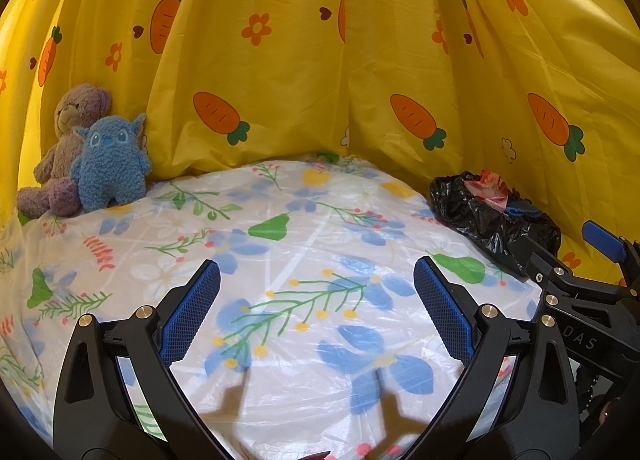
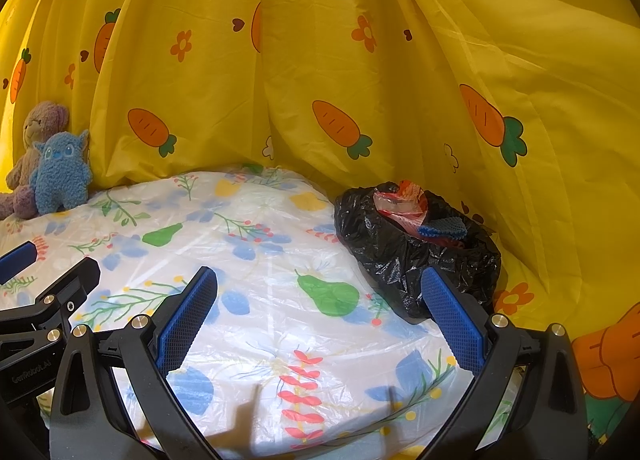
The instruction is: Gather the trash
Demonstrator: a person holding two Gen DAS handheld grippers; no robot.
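**Bag to the right, both tongs spread and empty**

The black trash bag (image 2: pixel 416 252) lies ahead and to the right of the right tongs (image 2: pixel 320 312) — in the right wrist view its crumpled lower edge sits just behind the right-hand pad, near but apparently not touching it. From the left tongs (image 1: pixel 316 304) the same bag (image 1: pixel 492 216) is well off to the right, at the far edge of the bench (image 1: pixel 280 340), with the right tongs' body between. So the right hand is plainly the nearer one. The bag slumps in a low heap, its longer run slanting from far-left to near-right along the bench edge, mouth gaping upward.

Both pairs of tongs are released: jaws wide, nothing between the blue ribbed pads, only the cloth below and their shadows on it.

Materials: the bag is thin, glossy, heavily wrinkled film that will likely give and slide under a pinch. In its mouth sits red-and-clear crinkled wrapper (image 2: pixel 404 200) and a blue knit-looking scrap (image 2: pixel 444 230). The bench wears a slick, translucent plastic cover printed with blue flowers and green pears. No loose trash shows on it, so collecting looks mostly done. Behind hangs a yellow carrot-print curtain (image 2: pixel 360 60); at far left a blue plush toy (image 1: pixel 112 168) leans against a mauve teddy bear (image 1: pixel 68 140).
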